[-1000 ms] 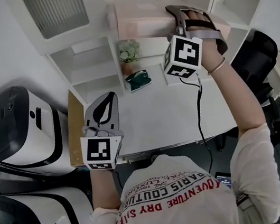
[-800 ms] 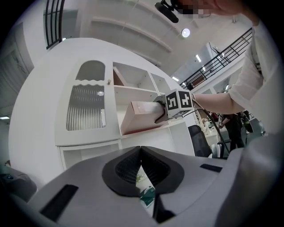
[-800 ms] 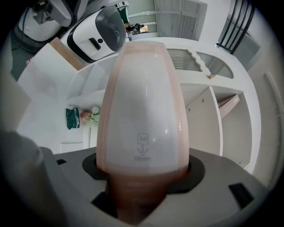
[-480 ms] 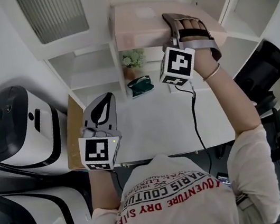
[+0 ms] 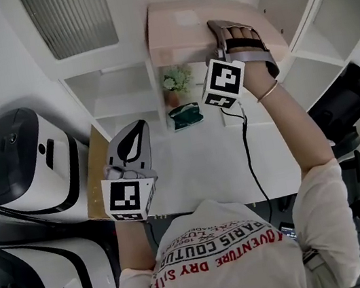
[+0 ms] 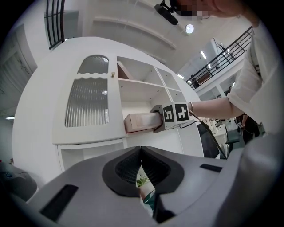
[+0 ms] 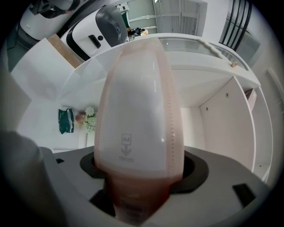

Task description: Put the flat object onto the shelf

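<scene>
The flat object is a pale pink A4 case (image 5: 180,26); it lies on its side on a high board of the white shelf unit (image 5: 111,83). My right gripper (image 5: 215,36) is at the case's near end, raised at arm's length. In the right gripper view the case (image 7: 137,111) runs out between the jaws, which are opening, with a dark gap along its left side. My left gripper (image 5: 137,128) hangs low over the desk, shut and empty. From the left gripper (image 6: 141,150) view the case (image 6: 140,122) pokes out of the shelf.
A white desk (image 5: 197,164) stands below the shelf with a green packet (image 5: 184,115) and a small potted plant (image 5: 175,82) at its back. Two large white-and-black machines (image 5: 19,168) stand to the left. A ribbed glass door (image 5: 71,17) is up left. A cable (image 5: 251,155) trails from the right gripper.
The right gripper and the pink case have shifted slightly left and deeper along the shelf. The left gripper has stayed in place.
</scene>
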The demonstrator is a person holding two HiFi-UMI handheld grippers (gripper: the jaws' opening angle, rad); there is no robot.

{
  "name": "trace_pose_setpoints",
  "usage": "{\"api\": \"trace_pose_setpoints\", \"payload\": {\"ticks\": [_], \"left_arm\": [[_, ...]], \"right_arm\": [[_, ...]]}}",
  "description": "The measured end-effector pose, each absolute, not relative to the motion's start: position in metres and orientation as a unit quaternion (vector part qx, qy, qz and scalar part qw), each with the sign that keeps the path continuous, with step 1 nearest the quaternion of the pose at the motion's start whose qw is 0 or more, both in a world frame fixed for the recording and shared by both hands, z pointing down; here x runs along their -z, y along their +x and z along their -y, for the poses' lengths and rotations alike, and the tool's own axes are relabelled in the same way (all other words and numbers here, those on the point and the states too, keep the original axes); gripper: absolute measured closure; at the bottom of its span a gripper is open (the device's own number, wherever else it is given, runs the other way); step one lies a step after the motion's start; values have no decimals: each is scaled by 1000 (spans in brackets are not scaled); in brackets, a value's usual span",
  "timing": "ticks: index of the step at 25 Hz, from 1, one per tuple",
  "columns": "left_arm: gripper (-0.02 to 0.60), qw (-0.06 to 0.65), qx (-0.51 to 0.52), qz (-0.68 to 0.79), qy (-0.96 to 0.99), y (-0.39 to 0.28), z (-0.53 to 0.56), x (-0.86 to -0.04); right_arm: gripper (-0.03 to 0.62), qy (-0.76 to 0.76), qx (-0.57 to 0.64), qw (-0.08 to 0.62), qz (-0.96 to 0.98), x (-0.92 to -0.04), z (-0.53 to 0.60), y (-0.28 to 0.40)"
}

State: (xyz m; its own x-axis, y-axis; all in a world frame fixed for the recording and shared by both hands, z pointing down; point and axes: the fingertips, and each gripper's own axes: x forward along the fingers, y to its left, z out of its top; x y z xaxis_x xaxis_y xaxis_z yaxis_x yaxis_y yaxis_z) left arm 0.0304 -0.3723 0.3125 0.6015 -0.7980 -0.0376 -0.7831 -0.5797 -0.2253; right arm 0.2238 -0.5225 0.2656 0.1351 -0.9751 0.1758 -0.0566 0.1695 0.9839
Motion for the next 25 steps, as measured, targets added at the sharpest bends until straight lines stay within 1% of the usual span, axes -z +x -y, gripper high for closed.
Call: {"api": "trace_pose_setpoints", "payload": {"ticks": [8, 15, 18, 21, 25], "left_arm": [[568, 109, 40, -450, -885, 35, 383, -317], [568, 111, 44, -456, -882, 33, 387, -315], [568, 110, 47, -458, -881, 31, 387, -315], [568, 115, 50, -459, -879, 28, 385, -315], [568, 124, 37, -463, -877, 24, 385, -305]], "right_arm": [[203, 465, 355, 561, 586, -274, 539, 217], [169, 446, 323, 564, 616, -279, 552, 215], [138, 440, 307, 564, 628, -281, 558, 215], [124, 440, 303, 562, 631, -281, 559, 215], [123, 444, 318, 556, 627, -278, 558, 213]]}}
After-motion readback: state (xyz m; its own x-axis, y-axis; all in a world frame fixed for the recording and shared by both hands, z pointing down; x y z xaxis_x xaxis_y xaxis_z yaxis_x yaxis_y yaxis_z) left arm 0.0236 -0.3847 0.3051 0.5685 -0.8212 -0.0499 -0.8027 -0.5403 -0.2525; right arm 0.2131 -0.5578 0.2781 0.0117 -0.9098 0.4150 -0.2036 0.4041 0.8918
